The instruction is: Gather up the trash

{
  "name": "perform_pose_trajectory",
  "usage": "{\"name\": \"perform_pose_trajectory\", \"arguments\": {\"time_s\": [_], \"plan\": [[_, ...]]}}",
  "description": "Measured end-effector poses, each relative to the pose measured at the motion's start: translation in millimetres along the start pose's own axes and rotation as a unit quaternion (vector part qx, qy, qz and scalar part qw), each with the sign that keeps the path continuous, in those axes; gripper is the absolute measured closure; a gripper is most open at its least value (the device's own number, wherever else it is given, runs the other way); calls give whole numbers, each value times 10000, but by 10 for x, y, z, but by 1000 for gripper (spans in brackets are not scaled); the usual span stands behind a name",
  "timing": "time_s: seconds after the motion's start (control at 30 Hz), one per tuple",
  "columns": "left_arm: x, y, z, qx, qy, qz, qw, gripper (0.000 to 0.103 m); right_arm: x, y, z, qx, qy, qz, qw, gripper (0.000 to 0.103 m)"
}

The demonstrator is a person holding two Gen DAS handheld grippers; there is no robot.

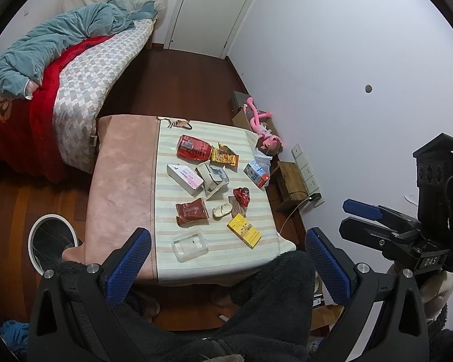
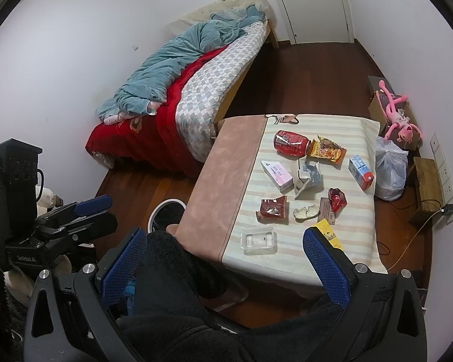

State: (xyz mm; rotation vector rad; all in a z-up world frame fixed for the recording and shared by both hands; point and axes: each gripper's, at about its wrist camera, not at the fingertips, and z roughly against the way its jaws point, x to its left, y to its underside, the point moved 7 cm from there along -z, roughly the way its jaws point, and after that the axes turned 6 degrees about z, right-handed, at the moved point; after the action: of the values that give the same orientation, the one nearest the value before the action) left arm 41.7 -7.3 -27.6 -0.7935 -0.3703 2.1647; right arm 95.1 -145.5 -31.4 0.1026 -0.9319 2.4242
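Trash lies on a low table (image 1: 120, 181) (image 2: 223, 166) under a striped cloth: a crushed red can (image 1: 194, 147) (image 2: 290, 142), a yellow snack wrapper (image 1: 225, 154) (image 2: 327, 150), a white and pink box (image 1: 184, 178) (image 2: 277, 173), torn white packaging (image 1: 213, 178) (image 2: 307, 178), a small carton (image 1: 256, 173) (image 2: 361, 171), a red sachet (image 1: 191, 211) (image 2: 272, 208), a yellow pack (image 1: 244, 230) (image 2: 329, 235) and a clear plastic tray (image 1: 189, 244) (image 2: 259, 240). A round bin (image 1: 52, 241) (image 2: 165, 214) stands on the floor left of the table. My left gripper (image 1: 228, 267) and right gripper (image 2: 225, 267) are open and empty, held high near the table's front edge.
A bed (image 1: 75, 69) (image 2: 196, 78) stands left of the table. A pink plush toy (image 1: 264, 132) (image 2: 400, 120), a plastic bag (image 2: 389, 169) and a wooden stool (image 1: 291, 181) (image 2: 427, 187) sit by the right wall. Dark fleece-clad legs (image 1: 271, 301) (image 2: 178, 286) lie below the grippers.
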Motion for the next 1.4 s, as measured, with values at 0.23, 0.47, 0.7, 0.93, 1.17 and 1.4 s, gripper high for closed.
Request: {"name": "perform_pose_trajectory", "arguments": {"time_s": [0.23, 0.47, 0.7, 0.93, 1.17, 1.4], "plan": [[11, 2, 28, -1, 6, 4, 10000, 0, -11, 5, -16, 2, 9, 2, 10000, 0], [34, 12, 41, -3, 13, 11, 10000, 0, -38, 10, -16, 0, 12, 14, 10000, 0], [41, 20, 57, 2, 19, 4, 10000, 0, -29, 8, -15, -6, 24, 4, 10000, 0], [43, 31, 53, 9, 17, -4, 10000, 0, -58, 15, -12, 1, 19, -4, 10000, 0], [27, 61, -6, 55, -7, -6, 10000, 0, -56, 10, -19, -16, 24, -14, 10000, 0], [36, 62, -7, 46, -3, -5, 10000, 0, -65, 10, -21, -9, 29, -2, 10000, 0]]}}
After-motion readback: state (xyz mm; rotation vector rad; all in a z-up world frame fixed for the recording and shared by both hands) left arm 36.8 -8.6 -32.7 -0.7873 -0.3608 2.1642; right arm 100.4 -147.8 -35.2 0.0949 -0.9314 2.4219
